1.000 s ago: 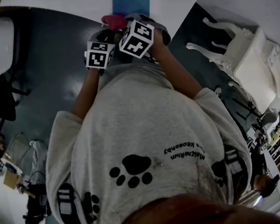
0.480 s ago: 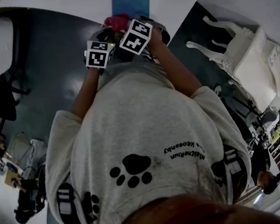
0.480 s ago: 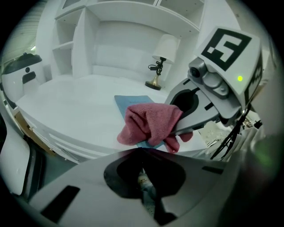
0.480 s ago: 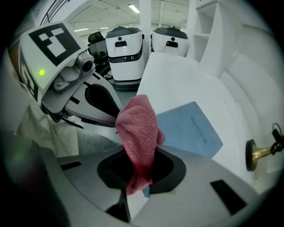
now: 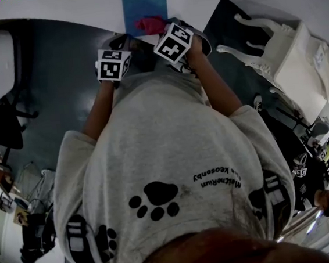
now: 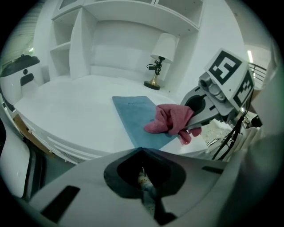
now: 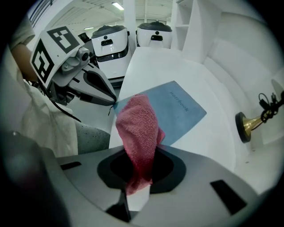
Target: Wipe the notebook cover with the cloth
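With the right gripper (image 6: pixel 191 124) clamped on the cloth (image 7: pixel 138 128) above the near end of the notebook (image 7: pixel 177 108), which lies flat by the table (image 7: pixel 151 66) edge, press down and sweep lengthwise, the left gripper (image 7: pixel 109 101), jaws together, steadying the near corner.

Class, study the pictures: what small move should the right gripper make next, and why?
Probably slide the cloth along the notebook toward its far end: the right gripper clamps the cloth over the near end, and the rest of the cover lies bare ahead.

"notebook" printed on the blue notebook (image 7: pixel 177 113)
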